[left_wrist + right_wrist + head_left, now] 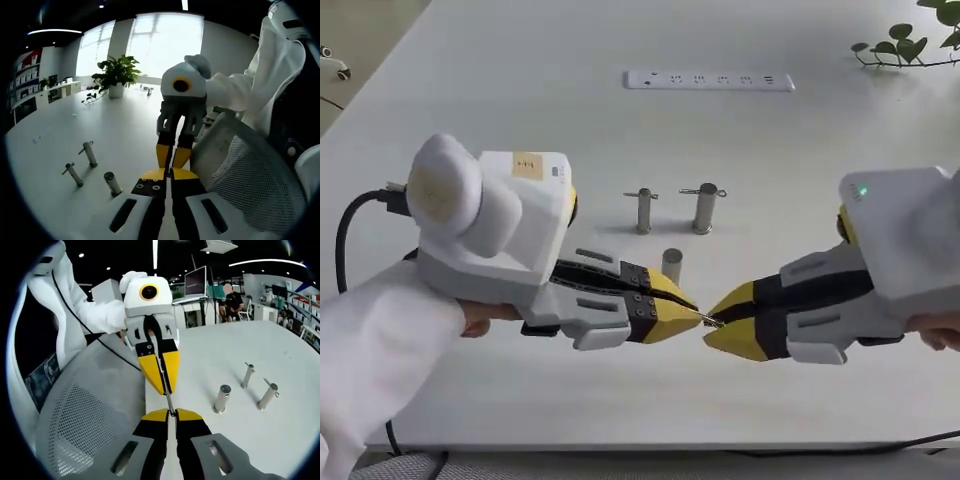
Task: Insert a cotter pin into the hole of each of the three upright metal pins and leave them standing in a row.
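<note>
Low over the bench's near edge, head view: left gripper and right gripper meet tip to tip, both clenched on one thin cotter pin that bridges the small gap in the air, on the near side of the front metal pin. That pin looks unfitted. Rear-left metal pin and rear-right metal pin each carry a cotter pin and stand upright; the three form a loose triangle, not a row. Bench is bare around them, with the power strip and plant sprig well back. Left gripper view: own jaws pressed together, right gripper nose-on just beyond, the metal pins off left, mesh chair close on the right. Right gripper view: cotter pin runs straight from the left gripper's tips into own closed jaws, front metal pin nearest on the right. Judgement: this looks like a handover or regrip, so one side should release only once the other has a firm end-hold with most of the shaft free, then line the shaft up with the cross hole, too small to see here. Room: open bench around the front pin, but the rear pair is near, so approach from the near side. Bench edge and chair lie below the grippers, so a dropped pin could be lost.
</note>
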Action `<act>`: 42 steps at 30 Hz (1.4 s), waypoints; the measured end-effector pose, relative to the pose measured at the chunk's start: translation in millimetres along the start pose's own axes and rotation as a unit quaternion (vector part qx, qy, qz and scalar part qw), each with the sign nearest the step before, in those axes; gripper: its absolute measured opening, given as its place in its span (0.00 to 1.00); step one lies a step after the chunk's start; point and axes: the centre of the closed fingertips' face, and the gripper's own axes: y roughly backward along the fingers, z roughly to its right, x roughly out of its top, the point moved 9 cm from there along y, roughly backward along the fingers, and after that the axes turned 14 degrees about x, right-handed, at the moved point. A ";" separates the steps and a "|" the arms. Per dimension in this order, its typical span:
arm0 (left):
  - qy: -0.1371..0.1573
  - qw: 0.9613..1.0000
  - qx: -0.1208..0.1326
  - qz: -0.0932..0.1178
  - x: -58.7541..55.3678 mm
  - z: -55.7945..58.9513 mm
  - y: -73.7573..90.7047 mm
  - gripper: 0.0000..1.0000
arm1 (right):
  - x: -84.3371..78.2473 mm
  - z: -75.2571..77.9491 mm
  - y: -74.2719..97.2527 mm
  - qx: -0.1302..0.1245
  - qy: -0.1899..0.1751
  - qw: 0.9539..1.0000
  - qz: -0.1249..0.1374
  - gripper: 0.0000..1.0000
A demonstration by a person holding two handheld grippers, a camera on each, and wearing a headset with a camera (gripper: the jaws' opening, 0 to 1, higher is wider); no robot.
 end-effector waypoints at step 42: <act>0.104 0.970 0.219 -0.030 -54.4 -62.2 -32.3 0.38 | -12.7 61.1 36.2 -0.122 -0.036 0.991 -0.043 0.00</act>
